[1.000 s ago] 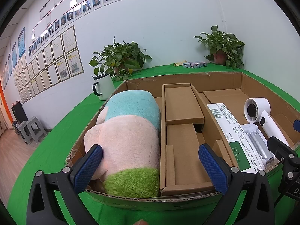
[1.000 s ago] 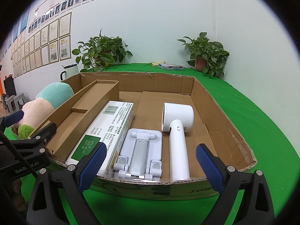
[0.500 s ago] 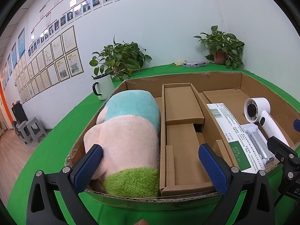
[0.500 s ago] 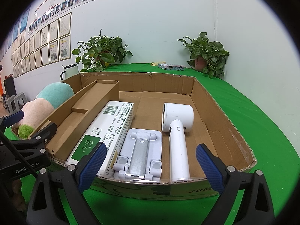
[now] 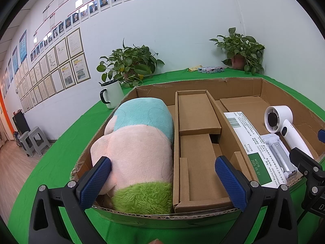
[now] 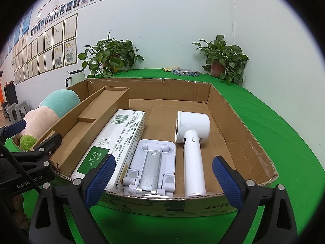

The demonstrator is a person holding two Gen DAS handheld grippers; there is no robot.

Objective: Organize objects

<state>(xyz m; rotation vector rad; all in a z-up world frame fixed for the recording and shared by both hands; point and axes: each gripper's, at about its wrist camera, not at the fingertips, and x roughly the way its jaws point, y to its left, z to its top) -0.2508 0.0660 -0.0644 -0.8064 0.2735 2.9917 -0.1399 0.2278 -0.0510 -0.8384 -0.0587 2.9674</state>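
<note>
A shallow cardboard box (image 5: 199,83) (image 6: 239,126) lies on the green table. Its left compartment holds a pink, teal and green plush toy (image 5: 140,142) (image 6: 50,111). A cardboard divider insert (image 5: 197,142) (image 6: 91,120) fills the middle. On the right lie a white and green carton (image 6: 113,142) (image 5: 254,142), a white folding stand (image 6: 152,162) (image 5: 278,152) and a white hair dryer (image 6: 193,142) (image 5: 284,126). My left gripper (image 5: 162,181) hangs open at the box's near edge, before the plush and insert. My right gripper (image 6: 163,180) is open before the stand and dryer, holding nothing.
A white mug with a black handle (image 5: 110,95) stands left of the box. Two potted plants (image 5: 130,65) (image 5: 241,50) and a small patterned packet (image 5: 211,69) sit at the table's back by the wall. Grey stools (image 5: 32,140) stand on the floor at left.
</note>
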